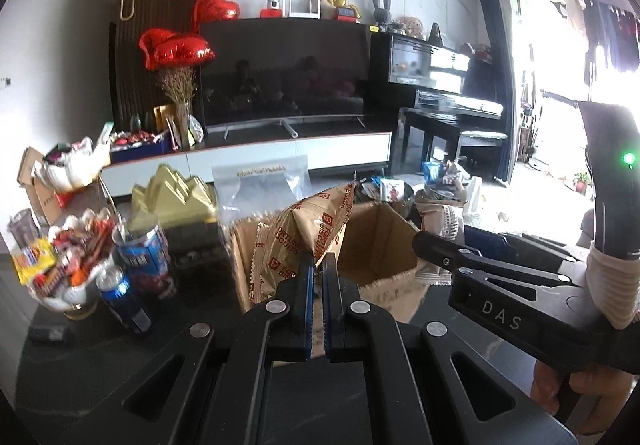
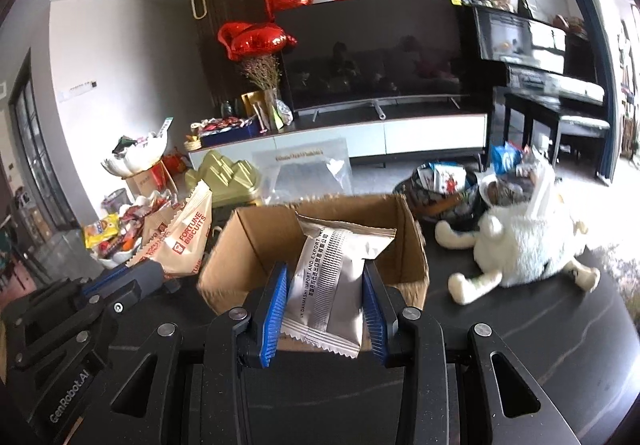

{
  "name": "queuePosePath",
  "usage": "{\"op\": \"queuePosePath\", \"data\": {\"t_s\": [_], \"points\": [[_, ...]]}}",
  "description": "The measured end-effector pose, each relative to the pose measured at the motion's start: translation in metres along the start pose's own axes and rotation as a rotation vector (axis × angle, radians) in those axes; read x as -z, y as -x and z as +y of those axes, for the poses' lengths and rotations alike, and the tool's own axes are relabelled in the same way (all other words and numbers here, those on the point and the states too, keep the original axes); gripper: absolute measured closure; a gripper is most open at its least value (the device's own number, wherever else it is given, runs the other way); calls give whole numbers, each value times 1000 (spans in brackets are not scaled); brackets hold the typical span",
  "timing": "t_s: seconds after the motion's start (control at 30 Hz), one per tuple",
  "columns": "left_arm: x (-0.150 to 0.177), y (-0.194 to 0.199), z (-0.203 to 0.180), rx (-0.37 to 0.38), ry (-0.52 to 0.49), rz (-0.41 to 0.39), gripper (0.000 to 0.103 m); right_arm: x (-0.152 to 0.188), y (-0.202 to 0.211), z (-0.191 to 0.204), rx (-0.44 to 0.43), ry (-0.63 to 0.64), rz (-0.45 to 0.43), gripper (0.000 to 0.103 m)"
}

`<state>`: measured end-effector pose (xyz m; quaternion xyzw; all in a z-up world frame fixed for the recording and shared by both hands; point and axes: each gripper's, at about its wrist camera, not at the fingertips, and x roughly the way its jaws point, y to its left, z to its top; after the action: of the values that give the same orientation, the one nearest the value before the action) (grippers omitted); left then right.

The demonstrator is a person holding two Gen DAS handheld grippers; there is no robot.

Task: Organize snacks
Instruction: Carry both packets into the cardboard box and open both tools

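A: Fingers of the left gripper [image 1: 319, 265]?
B: Clamped on a tan Fortune Biscuits packet [image 1: 308, 229], left of the open brown cardboard box [image 2: 256, 241].
A: Right gripper [image 2: 326, 285]?
B: Fingers clamp a silver foil packet [image 2: 336, 281] above that box.

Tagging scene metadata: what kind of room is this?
Most likely a home living room: a large TV on a low media console, an upright piano beside it, and heart balloons as decor.
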<state>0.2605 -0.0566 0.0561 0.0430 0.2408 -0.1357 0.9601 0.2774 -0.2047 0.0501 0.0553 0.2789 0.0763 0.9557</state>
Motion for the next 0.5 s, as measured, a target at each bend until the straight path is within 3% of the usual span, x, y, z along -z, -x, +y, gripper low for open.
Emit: {"op": "queuePosePath", "data": {"t_s": [0.5], "points": [[-25,-63,15,6,-12,50,98,-40,-49,5,23,75,63,66]]}}
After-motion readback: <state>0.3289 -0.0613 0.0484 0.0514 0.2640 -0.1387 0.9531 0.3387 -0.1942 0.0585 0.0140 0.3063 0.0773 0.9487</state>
